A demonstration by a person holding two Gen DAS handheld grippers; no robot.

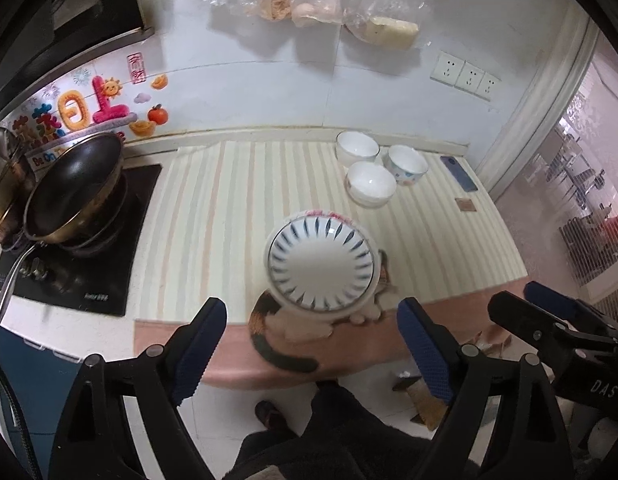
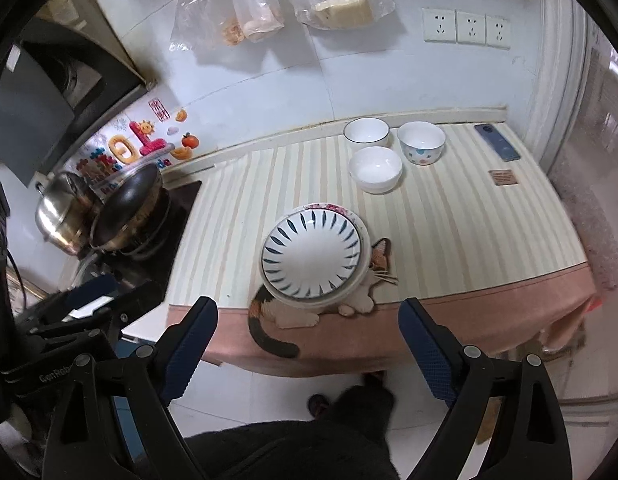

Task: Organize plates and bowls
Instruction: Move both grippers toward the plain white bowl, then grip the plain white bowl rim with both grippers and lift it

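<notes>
**Both tools hung released above the stacked plates**

At the far left a steel pot [image 2: 63, 216] stood beside a dark frying pan [image 2: 127, 206], the pan tilted on a black cooktop [image 1: 81, 264]. Bright stickers [image 1: 97, 108] covered the wall behind them.

To the right of the cooktop ran the desk, spread with a striped cloth [image 2: 237, 216] that had a pink front border and a cat picture at its edge. Near that front edge, about the middle of the cloth, sat the plate stack [image 2: 315, 258]: a white plate with dark blue radial dashes lay on top, and the rim of a red-patterned plate showed beneath it at the far side. The stack partly covered the cat picture.

The left tool [image 1: 313, 344] hovered in front of the desk edge, jaws spread wide, nothing between them. The right tool [image 2: 309, 350] hung just the same, released and empty, clear of the plates.

Further back and to the right, three bowls [image 2: 375, 168] stood close together in a cluster: two plain white ones, and one with coloured spots [image 2: 421, 142] at the right. Beyond them a dark phone [image 2: 497, 142] lay near the wall, with a small brown card [image 2: 502, 177] nearer the front. Three wall sockets [image 2: 467, 26] sat above, and plastic bags of food [image 2: 337, 4] hung on the wall.
</notes>
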